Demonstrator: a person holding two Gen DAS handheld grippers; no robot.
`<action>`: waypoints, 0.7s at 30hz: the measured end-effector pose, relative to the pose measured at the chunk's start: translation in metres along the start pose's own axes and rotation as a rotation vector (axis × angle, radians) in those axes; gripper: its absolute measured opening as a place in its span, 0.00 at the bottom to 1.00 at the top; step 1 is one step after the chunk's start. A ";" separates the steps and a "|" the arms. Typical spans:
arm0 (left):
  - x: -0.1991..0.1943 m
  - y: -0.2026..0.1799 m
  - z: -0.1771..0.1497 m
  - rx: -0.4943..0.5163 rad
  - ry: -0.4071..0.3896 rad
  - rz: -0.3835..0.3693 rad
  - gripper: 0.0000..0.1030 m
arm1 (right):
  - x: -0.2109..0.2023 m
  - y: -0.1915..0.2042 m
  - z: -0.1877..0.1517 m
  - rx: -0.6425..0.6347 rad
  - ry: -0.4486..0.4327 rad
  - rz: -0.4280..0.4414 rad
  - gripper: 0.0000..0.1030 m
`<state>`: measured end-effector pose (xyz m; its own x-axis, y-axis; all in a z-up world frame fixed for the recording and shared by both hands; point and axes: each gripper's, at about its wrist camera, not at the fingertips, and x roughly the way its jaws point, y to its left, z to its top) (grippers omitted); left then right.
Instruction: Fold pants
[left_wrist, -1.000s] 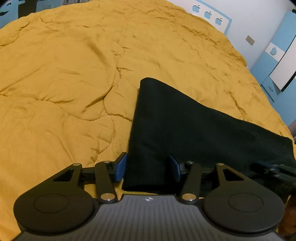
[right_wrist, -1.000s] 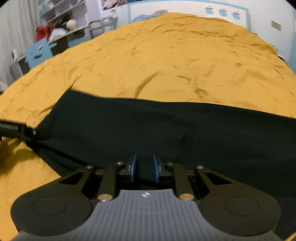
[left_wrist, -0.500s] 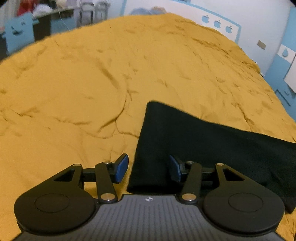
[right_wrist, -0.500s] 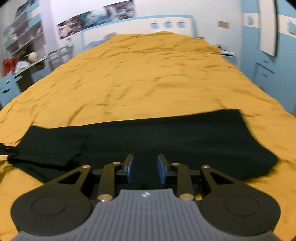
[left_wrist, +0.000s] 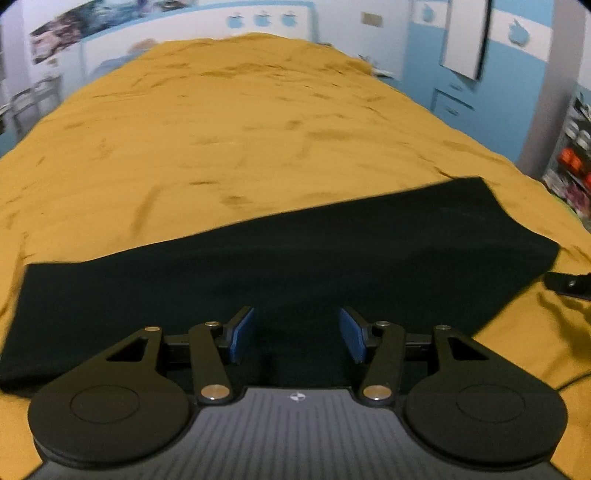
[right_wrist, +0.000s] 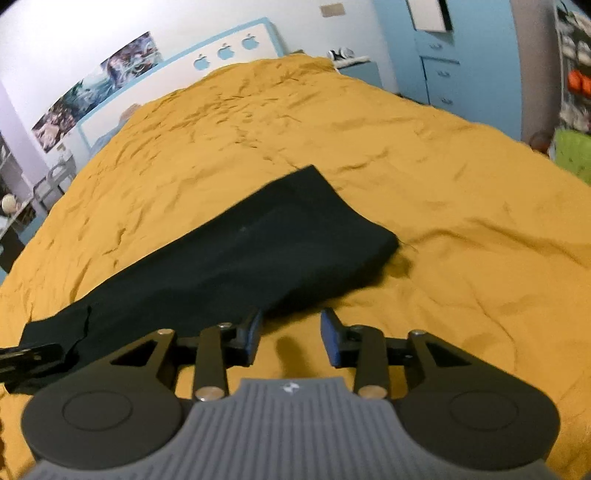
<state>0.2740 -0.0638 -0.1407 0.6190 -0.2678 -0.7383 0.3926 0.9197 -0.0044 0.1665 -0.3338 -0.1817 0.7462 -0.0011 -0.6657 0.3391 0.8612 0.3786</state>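
Note:
The black pants lie flat as a long folded strip on the mustard bedspread. My left gripper is open, its blue pads over the near edge of the strip at its middle. In the right wrist view the pants run from lower left to a folded end at upper right. My right gripper is open and empty over the bedspread, just off the pants' near edge. The tip of the other gripper shows at the far left.
The bed fills both views. Blue cabinets and a shelf with clutter stand at the right. A headboard with apple cutouts is at the far end. A desk and chair stand at the left.
Both grippers swung to the right along the pants. The right gripper let go of the fabric, opened and now sits off the pants' edge. The left gripper stayed open.

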 end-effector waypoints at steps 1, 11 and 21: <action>0.006 -0.015 0.005 0.007 0.007 -0.009 0.60 | 0.000 -0.006 0.000 0.018 0.001 0.003 0.40; 0.049 -0.127 0.025 0.214 0.021 -0.092 0.62 | 0.030 -0.058 0.027 0.292 0.039 0.112 0.52; 0.074 -0.143 0.018 0.243 0.080 -0.147 0.63 | 0.061 -0.074 0.035 0.395 0.066 0.172 0.41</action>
<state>0.2761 -0.2200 -0.1829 0.4915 -0.3604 -0.7928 0.6315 0.7744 0.0395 0.2073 -0.4155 -0.2275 0.7769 0.1688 -0.6066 0.4160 0.5856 0.6957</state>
